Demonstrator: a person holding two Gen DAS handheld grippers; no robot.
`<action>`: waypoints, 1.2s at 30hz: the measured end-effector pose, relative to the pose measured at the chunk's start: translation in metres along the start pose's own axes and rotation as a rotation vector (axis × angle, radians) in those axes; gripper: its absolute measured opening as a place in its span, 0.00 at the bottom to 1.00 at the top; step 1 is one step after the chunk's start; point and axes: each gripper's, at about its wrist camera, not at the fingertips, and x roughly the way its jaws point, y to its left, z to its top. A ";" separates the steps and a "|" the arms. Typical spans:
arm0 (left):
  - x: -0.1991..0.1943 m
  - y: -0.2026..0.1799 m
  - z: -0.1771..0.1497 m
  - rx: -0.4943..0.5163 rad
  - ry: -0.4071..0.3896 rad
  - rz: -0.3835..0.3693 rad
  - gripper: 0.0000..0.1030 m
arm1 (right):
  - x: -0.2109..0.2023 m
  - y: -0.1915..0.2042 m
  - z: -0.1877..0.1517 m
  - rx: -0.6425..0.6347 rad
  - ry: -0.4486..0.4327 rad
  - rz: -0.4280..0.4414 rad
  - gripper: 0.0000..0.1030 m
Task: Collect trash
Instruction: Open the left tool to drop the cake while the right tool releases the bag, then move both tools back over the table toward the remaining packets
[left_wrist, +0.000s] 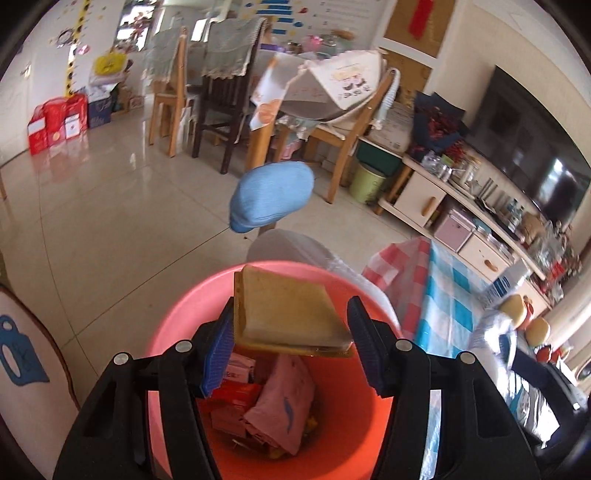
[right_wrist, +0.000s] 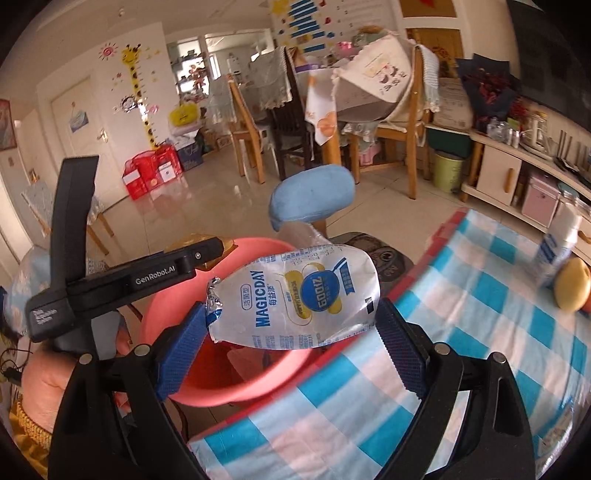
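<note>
Left wrist view: the left gripper (left_wrist: 291, 345) has its jaws clamped on a slice of bread (left_wrist: 291, 314), held over the pink bin (left_wrist: 173, 314) with wrappers inside. Right wrist view: the right gripper (right_wrist: 295, 332) grips a crushed bottle (right_wrist: 295, 299) between its jaws, above the bin's rim beside the checked surface (right_wrist: 461, 332).

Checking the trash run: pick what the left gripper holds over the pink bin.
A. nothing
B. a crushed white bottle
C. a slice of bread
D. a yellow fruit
C: the left gripper clamps a slice of bread above the pink bin.
</note>
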 end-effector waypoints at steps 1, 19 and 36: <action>0.002 0.004 0.001 -0.009 0.004 0.002 0.58 | 0.008 0.004 0.000 -0.013 0.008 0.003 0.88; 0.012 0.009 -0.004 -0.031 0.007 0.042 0.87 | 0.016 0.006 -0.024 -0.008 0.002 -0.028 0.94; -0.003 -0.064 -0.024 0.135 -0.174 -0.173 0.87 | -0.061 -0.006 -0.079 -0.063 -0.050 -0.217 0.94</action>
